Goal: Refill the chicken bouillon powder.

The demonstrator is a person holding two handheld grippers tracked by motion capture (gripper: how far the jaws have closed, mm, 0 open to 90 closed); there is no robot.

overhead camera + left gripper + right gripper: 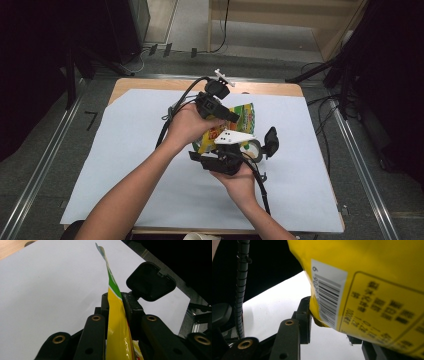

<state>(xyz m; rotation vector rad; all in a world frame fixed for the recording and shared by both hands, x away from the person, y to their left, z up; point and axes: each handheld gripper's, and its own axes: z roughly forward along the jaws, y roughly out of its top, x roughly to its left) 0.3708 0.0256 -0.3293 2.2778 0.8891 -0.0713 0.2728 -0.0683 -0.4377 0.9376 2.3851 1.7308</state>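
Observation:
A yellow and green snack bag [235, 122] hangs above the middle of the white sheet, held between both hands. My left gripper [221, 111] comes at it from the far side. In the left gripper view its jaws [116, 296] are shut on the bag [117, 332], seen edge-on, with the green top rising past the tips. My right gripper [234, 150] sits under the bag's near end. In the right gripper view the bag's barcoded back [362, 277] looms close, and its lower corner is pinched in my right gripper [329, 323], whose right jaw is mostly hidden.
A white paper sheet [125, 165] covers the wooden table [150, 83]. A pale ring like a tape roll [254, 149] lies beside the right gripper. A black rounded plate on the right gripper [151, 281] stands close behind the bag. Cables and dark stands surround the table.

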